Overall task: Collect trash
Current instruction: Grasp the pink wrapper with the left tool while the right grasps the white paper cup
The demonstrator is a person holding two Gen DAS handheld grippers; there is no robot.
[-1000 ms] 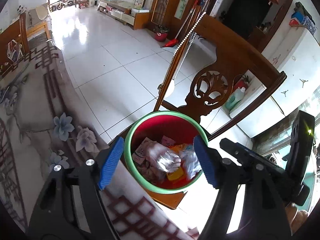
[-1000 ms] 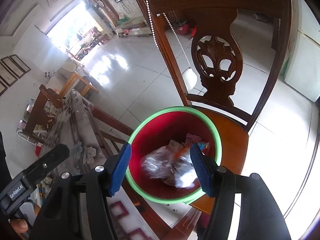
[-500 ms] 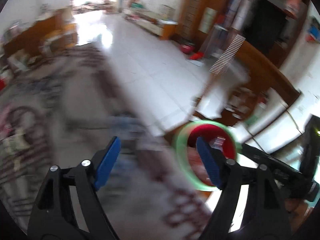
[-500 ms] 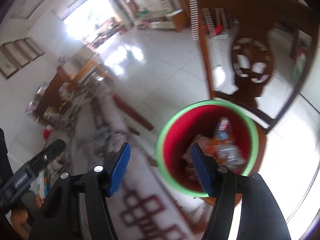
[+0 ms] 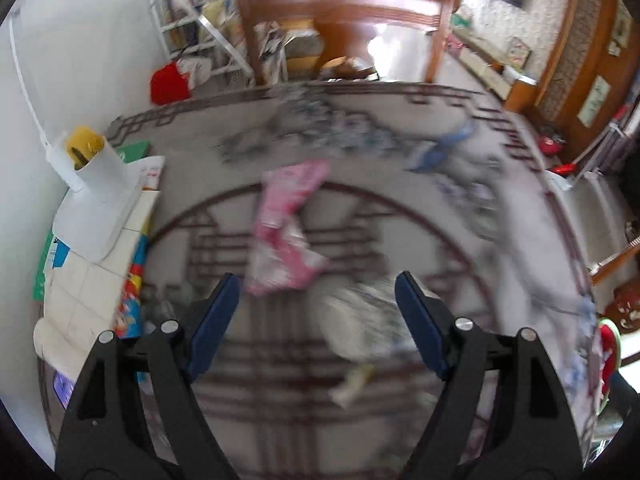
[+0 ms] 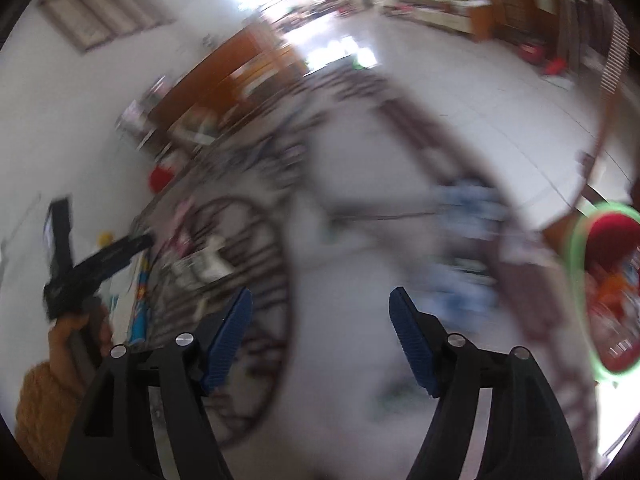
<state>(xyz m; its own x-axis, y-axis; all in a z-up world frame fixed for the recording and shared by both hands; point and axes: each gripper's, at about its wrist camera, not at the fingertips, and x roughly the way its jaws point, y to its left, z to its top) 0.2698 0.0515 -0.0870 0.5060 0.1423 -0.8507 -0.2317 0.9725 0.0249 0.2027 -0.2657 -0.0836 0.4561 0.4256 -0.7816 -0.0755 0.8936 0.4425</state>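
trash: pink wrapper [image 5: 286, 224] and crumpled pale bag [image 5: 362, 328] on patterned desk [image 5: 500, 200] ahead of wide, empty left fingers [image 5: 316, 326]; no legible writing; only right view, fingers [image 6: 320, 336] opening empty, shows green-rimmed red bin [image 6: 608, 292] at desk's edge.

The middle of the patterned surface [image 5: 460, 216] lies bare between a pink wrapper [image 5: 286, 224] and a blue wrapper [image 5: 444, 148]. A white lamp base [image 5: 96, 204] and stacked papers [image 5: 92, 280] block the left edge. A wooden chair [image 5: 340, 4] stands behind the far edge.
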